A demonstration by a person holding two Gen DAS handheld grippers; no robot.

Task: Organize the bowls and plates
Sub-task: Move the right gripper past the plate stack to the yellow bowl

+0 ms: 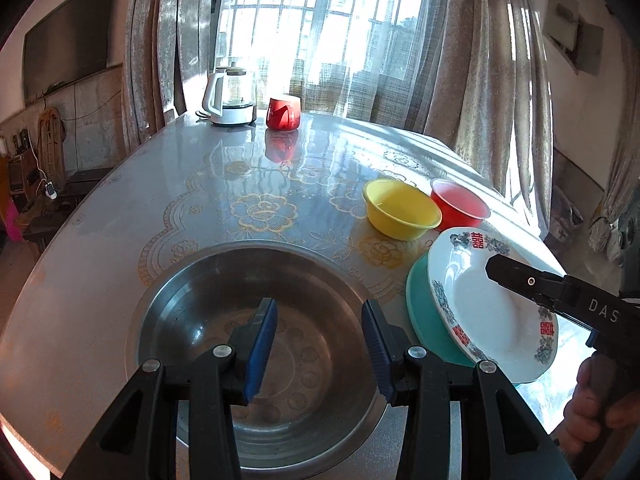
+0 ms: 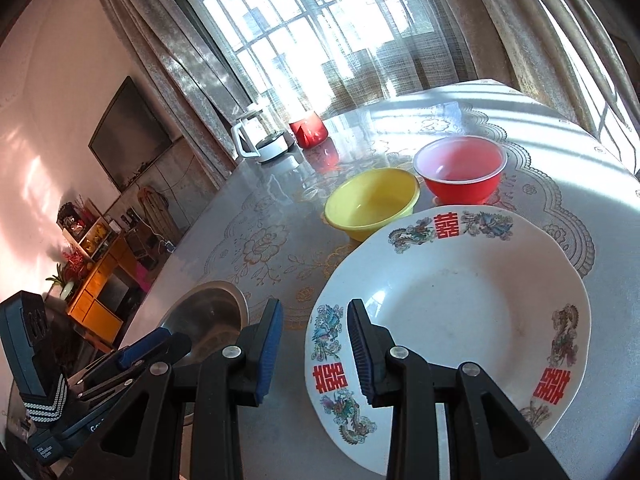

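Where the white plate (image 1: 480,300) sits, a teal dish (image 1: 420,300) shows only an edge.

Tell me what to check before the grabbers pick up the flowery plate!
1. Right gripper open: ok.
2. White plate rim between its fingers: ok, one finger each side.
3. Plate lying flat: not ok, it leans on a teal dish.
4. Left gripper open, holding nothing: ok, it hangs over the steel bowl.
5. Yellow bowl and red bowl clear of the plate: cannot tell, both are close behind it.
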